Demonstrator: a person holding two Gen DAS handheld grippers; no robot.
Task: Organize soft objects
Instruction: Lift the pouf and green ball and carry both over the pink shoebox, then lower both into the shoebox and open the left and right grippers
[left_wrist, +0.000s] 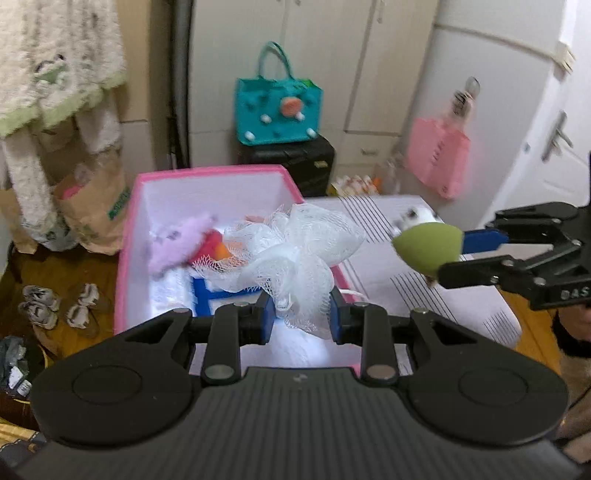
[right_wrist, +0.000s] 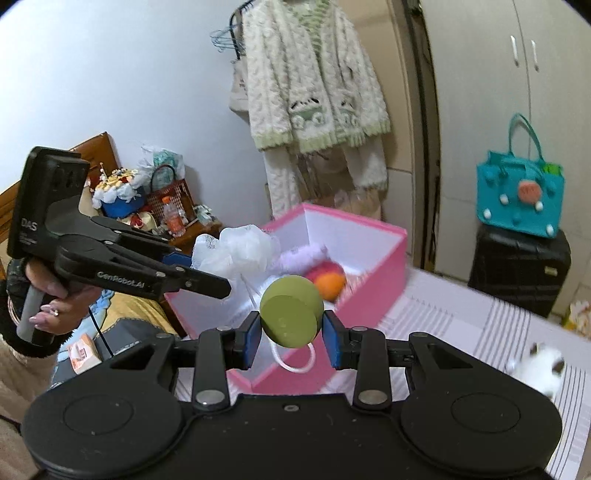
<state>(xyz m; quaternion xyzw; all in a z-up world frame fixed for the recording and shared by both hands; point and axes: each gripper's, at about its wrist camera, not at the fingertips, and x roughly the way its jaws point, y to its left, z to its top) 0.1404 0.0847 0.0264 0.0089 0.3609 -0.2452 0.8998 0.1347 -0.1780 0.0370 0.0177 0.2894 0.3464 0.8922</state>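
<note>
Both claws grip: left claw (left_wrist: 302, 314) pinches frilly white mesh pouf (left_wrist: 295, 254), right claw (right_wrist: 291, 338) clasps smooth olive egg-shaped sponge (right_wrist: 290, 312).

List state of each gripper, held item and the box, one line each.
left gripper: shut on white mesh bath pouf
white mesh bath pouf: held above the box
right gripper: shut on green makeup sponge
green makeup sponge: held in the air, not yet in the box
pink box: open, no lid on
purple plush: inside the box
orange-red toy: inside the box
</note>
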